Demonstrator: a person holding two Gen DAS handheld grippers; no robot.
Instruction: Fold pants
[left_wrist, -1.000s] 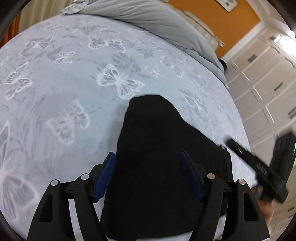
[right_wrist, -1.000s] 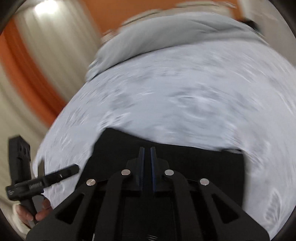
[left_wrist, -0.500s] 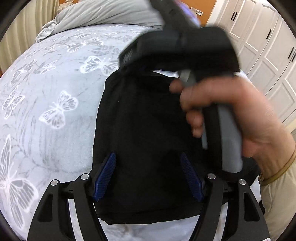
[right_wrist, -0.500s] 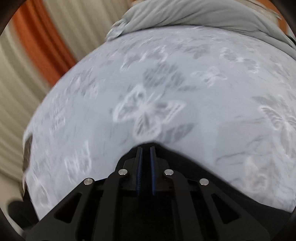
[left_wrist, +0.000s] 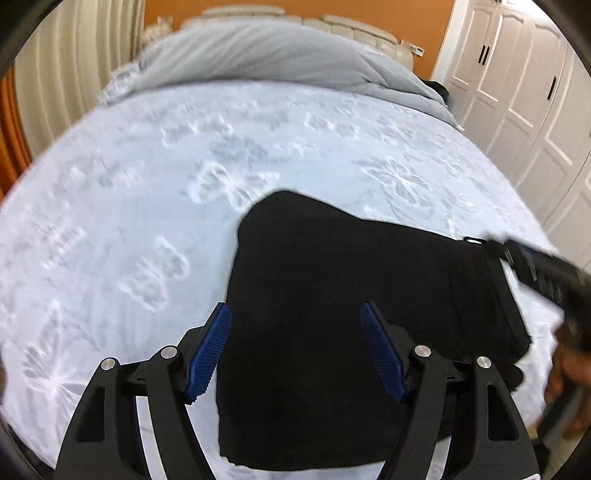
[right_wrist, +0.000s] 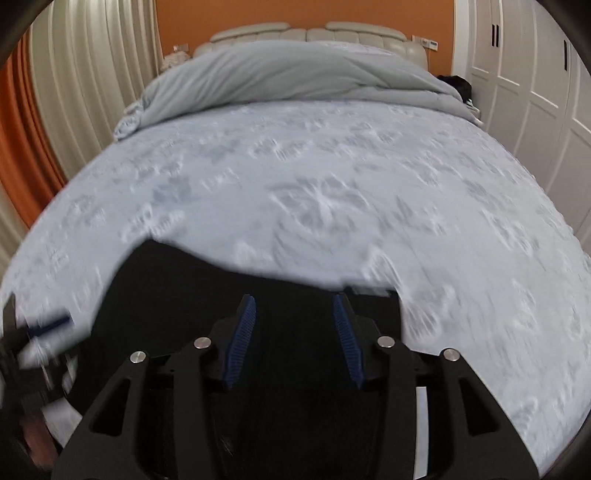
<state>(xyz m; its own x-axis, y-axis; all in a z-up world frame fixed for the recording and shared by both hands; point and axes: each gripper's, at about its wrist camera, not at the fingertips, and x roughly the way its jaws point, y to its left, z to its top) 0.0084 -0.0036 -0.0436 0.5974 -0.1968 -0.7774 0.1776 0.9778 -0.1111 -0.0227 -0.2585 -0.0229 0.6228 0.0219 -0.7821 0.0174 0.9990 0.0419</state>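
Black pants (left_wrist: 332, 314) lie folded into a compact dark pile near the front edge of the bed. My left gripper (left_wrist: 295, 314) hovers over the pile, open, its blue pads (left_wrist: 210, 347) spread wide with nothing pinched. In the right wrist view the pants (right_wrist: 207, 295) fill the lower middle. My right gripper (right_wrist: 293, 302) is above them, its jaws opening, with no cloth between the blue pads (right_wrist: 242, 338). The right gripper also shows blurred at the right edge of the left wrist view (left_wrist: 539, 266), held by a hand (left_wrist: 569, 365).
The bed carries a pale blue sheet with butterfly print (left_wrist: 129, 192). A grey duvet (right_wrist: 295, 70) is bunched at the headboard. White wardrobe doors (left_wrist: 524, 92) stand to the right, striped curtains (right_wrist: 74, 81) to the left. The left gripper appears blurred at the left edge (right_wrist: 40, 328).
My right gripper went from shut to partly open and swung back from the pants' far edge to the right side. The left view turned toward the headboard. The pants stay folded.
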